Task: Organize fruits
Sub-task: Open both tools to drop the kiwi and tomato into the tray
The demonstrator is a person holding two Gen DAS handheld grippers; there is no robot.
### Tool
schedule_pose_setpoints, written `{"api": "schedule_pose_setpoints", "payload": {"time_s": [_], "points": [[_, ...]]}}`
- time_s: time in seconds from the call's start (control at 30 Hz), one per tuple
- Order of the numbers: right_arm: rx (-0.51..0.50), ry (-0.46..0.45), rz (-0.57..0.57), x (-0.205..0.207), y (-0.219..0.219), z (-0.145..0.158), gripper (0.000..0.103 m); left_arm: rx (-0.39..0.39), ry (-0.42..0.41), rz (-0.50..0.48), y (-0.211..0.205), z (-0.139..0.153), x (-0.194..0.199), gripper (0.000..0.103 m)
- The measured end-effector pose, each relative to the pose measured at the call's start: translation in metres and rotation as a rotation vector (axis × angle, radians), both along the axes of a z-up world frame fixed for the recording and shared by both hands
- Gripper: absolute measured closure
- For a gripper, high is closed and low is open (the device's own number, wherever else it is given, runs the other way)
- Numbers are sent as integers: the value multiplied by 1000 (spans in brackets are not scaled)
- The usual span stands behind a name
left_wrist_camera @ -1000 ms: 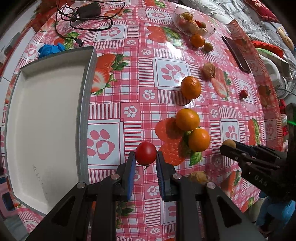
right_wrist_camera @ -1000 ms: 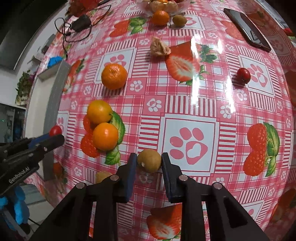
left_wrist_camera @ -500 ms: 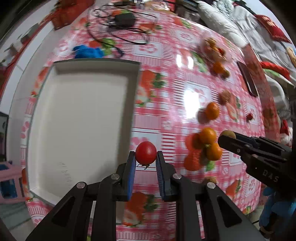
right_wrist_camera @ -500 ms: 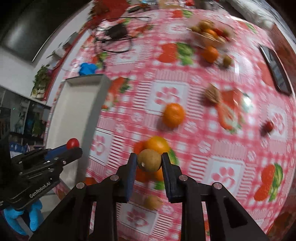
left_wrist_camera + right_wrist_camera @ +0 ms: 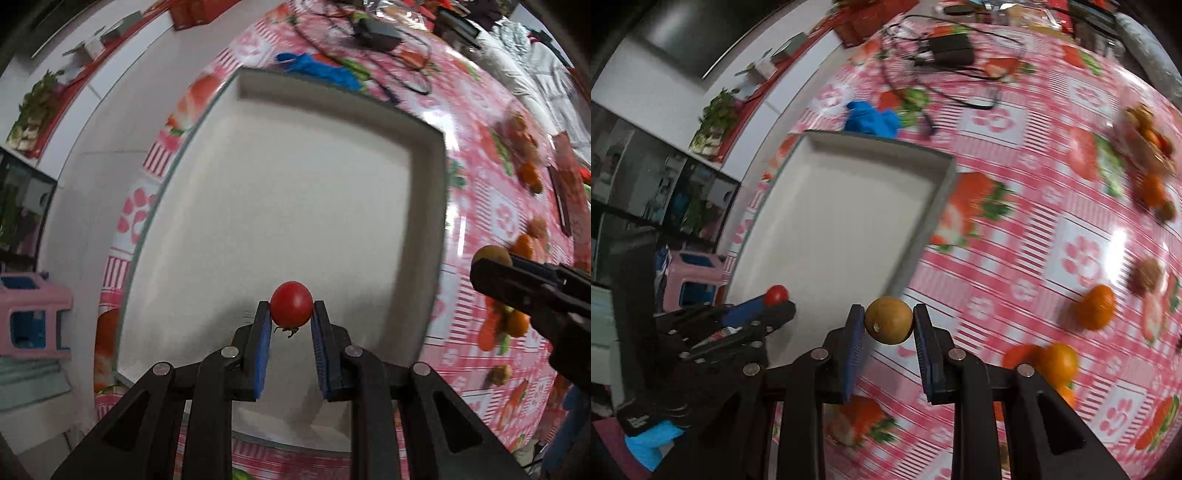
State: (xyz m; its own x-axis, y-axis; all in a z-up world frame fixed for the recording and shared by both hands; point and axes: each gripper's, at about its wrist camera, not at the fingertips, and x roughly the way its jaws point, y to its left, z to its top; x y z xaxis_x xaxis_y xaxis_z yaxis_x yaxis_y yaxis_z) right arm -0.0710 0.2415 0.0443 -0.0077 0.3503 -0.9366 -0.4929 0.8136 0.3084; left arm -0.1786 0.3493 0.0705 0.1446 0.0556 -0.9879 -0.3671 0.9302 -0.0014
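We are gripping a small round red cherry tomato (image 5: 291, 303) between the blue pads of our left gripper (image 5: 291, 314), jaws clenched on it; it is hanging above the near part of the shallow white rectangular tray (image 5: 441, 206), not touching its floor.

We are pinching a round tan-brown longan-like fruit (image 5: 889, 320) in our right gripper (image 5: 889, 325), jaws clamped on both its sides; it is sitting over the pink checked tablecloth (image 5: 997, 229), just beside the tray's near right corner, outside the tray's grey wall (image 5: 938, 206).

In the right wrist view, our left gripper (image 5: 777, 299) is showing at lower left, over the tray's near edge.

Out on the table, blurred oranges (image 5: 1095, 307) are lying well right of the tray. A crumpled blue glove (image 5: 871, 120) is lying just past the tray's far edge, and a black adapter with tangled cable (image 5: 951, 50) farther back.
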Motion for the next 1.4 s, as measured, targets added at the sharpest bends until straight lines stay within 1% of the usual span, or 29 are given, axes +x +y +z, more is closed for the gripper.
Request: {"api": "schedule_pose_setpoints", "payload": {"time_s": [0.13, 0.3, 0.53, 0.57, 0.6, 0.63, 0.67, 0.7, 0.83, 0.87, 0.9, 0.93, 0.97, 1.0, 1.03, 1.13, 1.17, 1.2, 1.27, 1.4], "points": [[-6, 18, 39, -5, 26, -11, 75, -2, 21, 12, 12, -10, -5, 80], [-23, 52, 61, -7, 39, -30, 75, -10, 42, 12, 18, -21, -11, 79], [-44, 69, 80, -12, 50, -44, 75, 4, 66, 8, 25, -29, -19, 77], [-45, 71, 79, -12, 51, -45, 75, 5, 68, 7, 25, -30, -18, 73], [-47, 71, 76, -11, 52, -46, 74, 7, 72, 9, 26, -31, -16, 61], [-49, 71, 71, -11, 53, -47, 74, 15, 74, 14, 27, -32, -17, 55], [-51, 70, 67, -11, 53, -47, 74, 23, 73, 18, 27, -31, -18, 44], [-51, 71, 63, -11, 54, -48, 74, 28, 70, 21, 27, -31, -17, 38], [-57, 66, 58, -13, 51, -46, 74, 40, 70, 21, 27, -30, -15, 30], [-59, 68, 57, -12, 50, -46, 65, 42, 70, 20, 27, -30, -15, 29], [-55, 73, 55, -11, 48, -46, 45, 44, 71, 19, 27, -30, -14, 29], [-25, 84, 52, -11, 47, -44, 33, 46, 73, 17, 27, -30, -14, 28], [-19, 76, 52, -11, 47, -41, 18, 48, 75, 17, 27, -30, -13, 28], [-28, 54, 54, -12, 47, -38, 16, 51, 77, 17, 27, -29, -13, 27], [-33, 38, 58, -12, 47, -36, 16, 53, 78, 17, 27, -29, -12, 27], [-22, 33, 57, -12, 45, -32, 16, 64, 80, 14, 24, -28, -10, 27], [-28, 21, 57, -13, 43, -31, 10, 66, 78, 12, 22, -27, -10, 27], [-42, 6, 55, -12, 41, -30, 0, 69, 77, 10, 19, -25, -9, 27], [-56, -21, 48, -11, 35, -24, 0, 79, 74, 2, 8, -20, -3, 27], [-65, -28, 32, -9, 20, -19, 0, 97, 68, -21, -7, -14, 6, 26]]}}
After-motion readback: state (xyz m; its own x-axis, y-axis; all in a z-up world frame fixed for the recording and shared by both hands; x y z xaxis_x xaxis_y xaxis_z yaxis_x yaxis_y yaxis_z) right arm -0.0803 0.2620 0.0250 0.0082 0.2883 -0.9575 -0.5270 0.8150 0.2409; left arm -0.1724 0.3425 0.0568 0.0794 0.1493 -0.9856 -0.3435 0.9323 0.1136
